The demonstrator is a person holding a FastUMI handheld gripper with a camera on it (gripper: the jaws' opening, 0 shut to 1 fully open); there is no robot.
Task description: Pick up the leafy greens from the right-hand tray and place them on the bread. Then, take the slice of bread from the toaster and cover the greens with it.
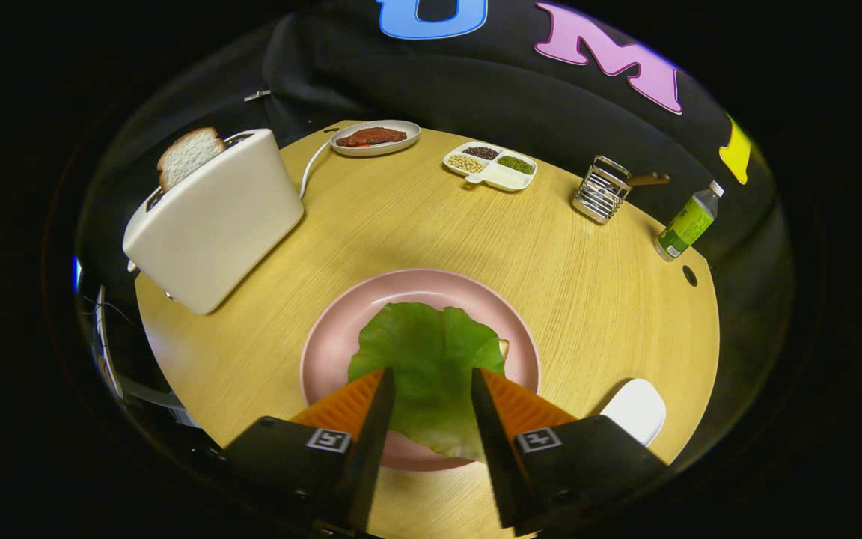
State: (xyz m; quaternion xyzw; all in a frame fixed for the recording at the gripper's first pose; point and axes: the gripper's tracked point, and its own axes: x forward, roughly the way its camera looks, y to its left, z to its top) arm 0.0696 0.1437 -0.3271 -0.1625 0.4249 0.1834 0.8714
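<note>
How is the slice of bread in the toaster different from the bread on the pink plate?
The toaster slice stands upright in the toaster, uncovered, its whole face showing. The plate bread lies flat on the pink plate, under the leafy greens, with only a corner showing. The open gripper hangs over the greens, far from the toaster slice. Both look pale.

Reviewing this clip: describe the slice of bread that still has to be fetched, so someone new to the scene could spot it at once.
Start at the white toaster on the round wooden table, beyond the open gripper and to its left. The bread slice stands upright in the toaster's top slot. It is white with a brown crust, unlike the bread under the lettuce leaf on the pink plate.
</note>
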